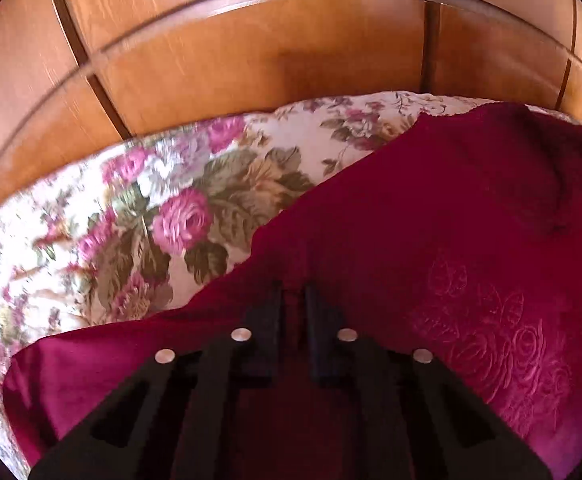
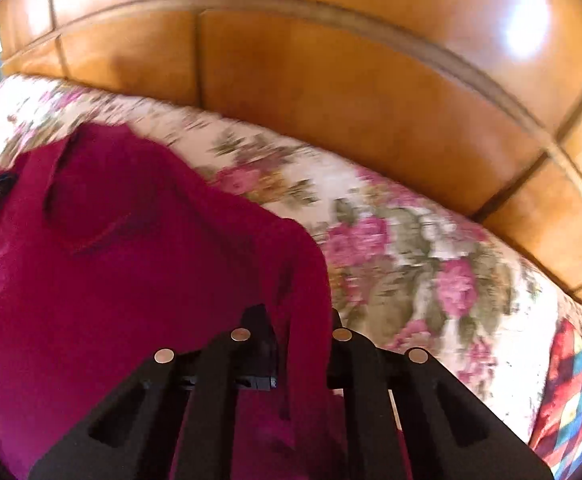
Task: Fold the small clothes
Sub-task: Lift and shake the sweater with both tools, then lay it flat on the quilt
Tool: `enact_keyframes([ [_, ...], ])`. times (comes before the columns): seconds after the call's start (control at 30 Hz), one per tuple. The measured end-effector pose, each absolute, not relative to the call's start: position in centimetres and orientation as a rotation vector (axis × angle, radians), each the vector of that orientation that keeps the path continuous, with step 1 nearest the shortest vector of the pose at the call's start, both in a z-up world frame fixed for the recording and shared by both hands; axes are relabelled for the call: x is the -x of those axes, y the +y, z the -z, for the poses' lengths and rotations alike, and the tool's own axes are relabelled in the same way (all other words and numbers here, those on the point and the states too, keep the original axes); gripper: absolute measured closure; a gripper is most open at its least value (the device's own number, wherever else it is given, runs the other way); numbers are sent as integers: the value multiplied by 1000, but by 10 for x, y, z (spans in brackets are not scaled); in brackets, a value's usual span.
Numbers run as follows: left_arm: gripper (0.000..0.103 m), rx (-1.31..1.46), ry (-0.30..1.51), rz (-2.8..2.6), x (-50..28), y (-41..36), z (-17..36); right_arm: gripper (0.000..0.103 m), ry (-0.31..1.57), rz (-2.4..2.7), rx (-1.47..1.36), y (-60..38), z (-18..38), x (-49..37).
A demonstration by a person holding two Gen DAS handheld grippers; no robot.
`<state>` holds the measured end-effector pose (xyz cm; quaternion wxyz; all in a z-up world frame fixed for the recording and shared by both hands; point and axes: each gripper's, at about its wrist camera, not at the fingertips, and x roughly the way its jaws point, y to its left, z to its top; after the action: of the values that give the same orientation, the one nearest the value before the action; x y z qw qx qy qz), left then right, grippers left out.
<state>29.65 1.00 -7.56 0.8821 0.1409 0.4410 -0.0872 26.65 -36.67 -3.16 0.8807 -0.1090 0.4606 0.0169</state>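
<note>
Lying on the floral bedspread before a wooden headboard, the crimson garment spreads flat. The left claw pinches its edge, fingers nearly together. The right claw clamps a fold by the garment's right side.

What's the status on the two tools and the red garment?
Left tool pinching red garment edge. Right tool clamped on its other side. Garment on floral bedspread; nothing in the way.
</note>
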Motion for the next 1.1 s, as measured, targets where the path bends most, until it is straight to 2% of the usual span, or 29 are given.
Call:
enact_keyframes([
  [0.13,95,-251,870,133,-301,3,66,96,941,74,189,-391,34,-268],
  [0.3,95,-307,860,82,-324,-22,71,96,992,183,194,-393,66,-289],
  [0.37,95,-325,871,42,-334,-26,74,91,975,189,194,-384,65,-288],
  [0.4,94,-314,886,41,-335,-25,72,82,967,185,183,-383,60,-285],
  [0.47,86,-298,878,35,-330,-20,64,31,933,187,163,-383,47,-273],
  [0.5,79,-276,873,38,-325,-16,58,27,884,200,154,-383,35,-260],
  [0.63,76,-124,848,59,-282,20,29,27,843,143,89,-384,7,-203],
  [0.77,73,-42,865,146,-217,51,21,27,881,25,-18,-383,2,-124],
  [0.93,70,24,942,289,-121,81,33,30,990,-59,-166,-376,35,-13],
  [1.1,63,138,1024,397,-40,100,50,35,1087,-82,-283,-368,70,62],
])
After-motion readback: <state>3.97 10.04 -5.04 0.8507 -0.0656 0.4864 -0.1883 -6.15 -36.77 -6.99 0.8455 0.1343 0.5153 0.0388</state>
